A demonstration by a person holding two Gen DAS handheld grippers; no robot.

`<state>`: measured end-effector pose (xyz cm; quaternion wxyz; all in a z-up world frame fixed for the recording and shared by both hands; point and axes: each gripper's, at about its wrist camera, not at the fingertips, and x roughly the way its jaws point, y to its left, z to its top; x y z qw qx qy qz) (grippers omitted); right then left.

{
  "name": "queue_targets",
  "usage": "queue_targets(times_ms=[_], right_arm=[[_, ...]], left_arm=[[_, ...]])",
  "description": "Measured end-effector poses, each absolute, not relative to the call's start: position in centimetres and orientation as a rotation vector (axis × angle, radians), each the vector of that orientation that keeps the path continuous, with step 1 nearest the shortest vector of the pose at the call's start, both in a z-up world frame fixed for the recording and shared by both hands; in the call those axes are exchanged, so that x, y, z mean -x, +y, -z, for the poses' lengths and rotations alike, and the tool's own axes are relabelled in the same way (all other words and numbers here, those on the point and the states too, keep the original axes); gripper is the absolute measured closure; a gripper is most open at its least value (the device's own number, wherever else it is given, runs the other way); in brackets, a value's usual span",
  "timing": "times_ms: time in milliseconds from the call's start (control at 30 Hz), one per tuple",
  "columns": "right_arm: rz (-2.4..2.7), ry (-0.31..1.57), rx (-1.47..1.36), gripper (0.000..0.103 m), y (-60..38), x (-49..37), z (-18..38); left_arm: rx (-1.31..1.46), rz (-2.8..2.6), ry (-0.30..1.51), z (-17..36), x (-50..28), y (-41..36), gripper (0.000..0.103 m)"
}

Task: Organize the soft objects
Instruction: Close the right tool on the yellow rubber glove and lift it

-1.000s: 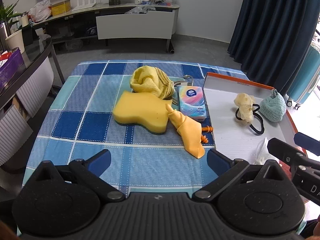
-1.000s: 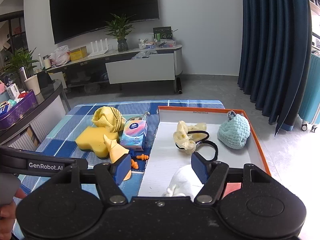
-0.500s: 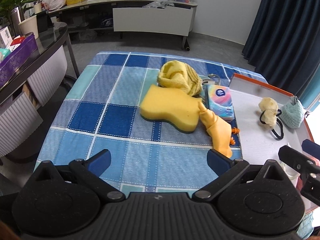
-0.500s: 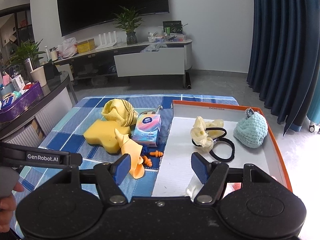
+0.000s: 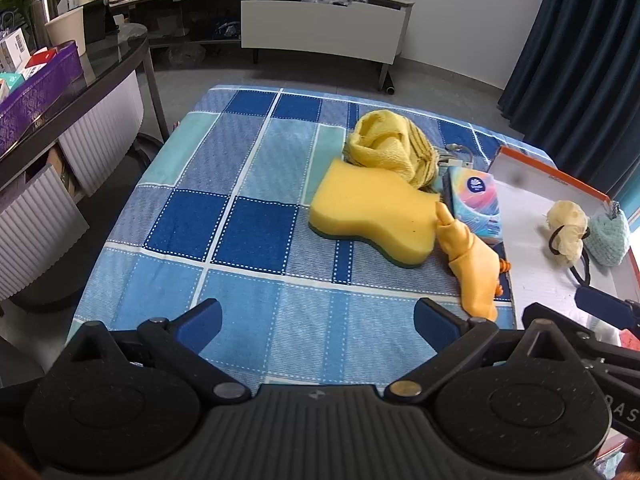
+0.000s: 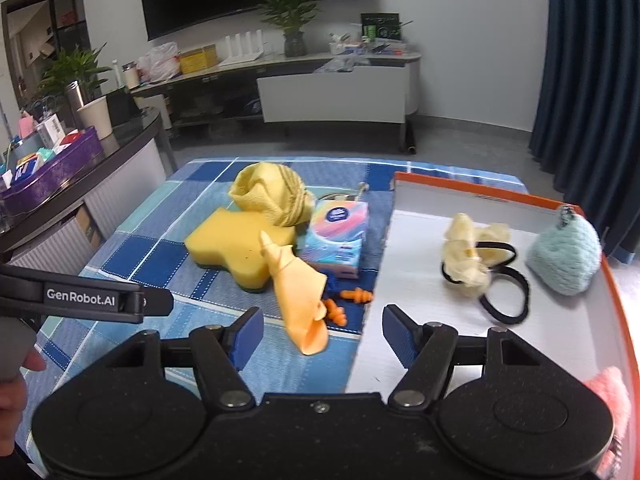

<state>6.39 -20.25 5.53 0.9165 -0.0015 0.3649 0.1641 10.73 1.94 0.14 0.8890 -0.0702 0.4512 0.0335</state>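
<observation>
left claw (image 5: 318, 320): spread, empty, marked "GenRobot.AI" | right claw (image 6: 322, 334): spread, empty | sponge (image 6: 232, 246), towel (image 6: 272, 198), tissue pack (image 6: 336, 236): on table (image 5: 208, 184) | hair ties (image 6: 486, 276): in tray (image 6: 416, 320)

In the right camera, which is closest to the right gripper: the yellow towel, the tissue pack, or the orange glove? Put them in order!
From the right gripper:
1. Orange glove, just ahead, between the fingers.
2. Tissue pack, farther back, beside the tray.
3. Yellow towel, farthest, back left.
</observation>
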Motion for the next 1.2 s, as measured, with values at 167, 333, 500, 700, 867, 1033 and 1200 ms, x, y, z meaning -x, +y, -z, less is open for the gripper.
queue_targets(times_ms=[167, 333, 500, 700, 867, 1033, 1200], right_arm=[[-0.364, 0.784, 0.029, 0.025, -18.4, -8.7, -4.3], [-0.371, 0.811, 0.061, 0.032, -16.7, -10.7, -3.3], [-0.351, 0.829, 0.083, 0.041, -15.8, -12.3, -2.4], [-0.348, 0.808, 0.072, 0.074, -16.2, -12.5, -2.3], [-0.375, 0.749, -0.047, 0.074, -18.8, -10.9, -4.5], [-0.365, 0.715, -0.109, 0.074, -21.5, -9.1, -5.9], [-0.349, 0.7, -0.176, 0.074, -23.3, -8.2, -6.2]], left_arm=[[0.167, -0.089, 0.945, 0.3, -11.4, 3.3, 0.0], [0.179, -0.1, 0.956, 0.9, -12.0, 4.3, 0.0], [0.19, -0.09, 0.96, 1.3, -12.7, 4.7, 0.0], [0.191, -0.062, 0.953, 1.6, -13.7, 4.5, 0.0], [0.174, -0.021, 0.935, 1.6, -14.6, 3.9, 0.0], [0.164, 0.025, 0.926, 2.2, -15.6, 2.8, 0.0], [0.102, 0.057, 0.901, 2.7, -16.5, 0.7, 0.0]])
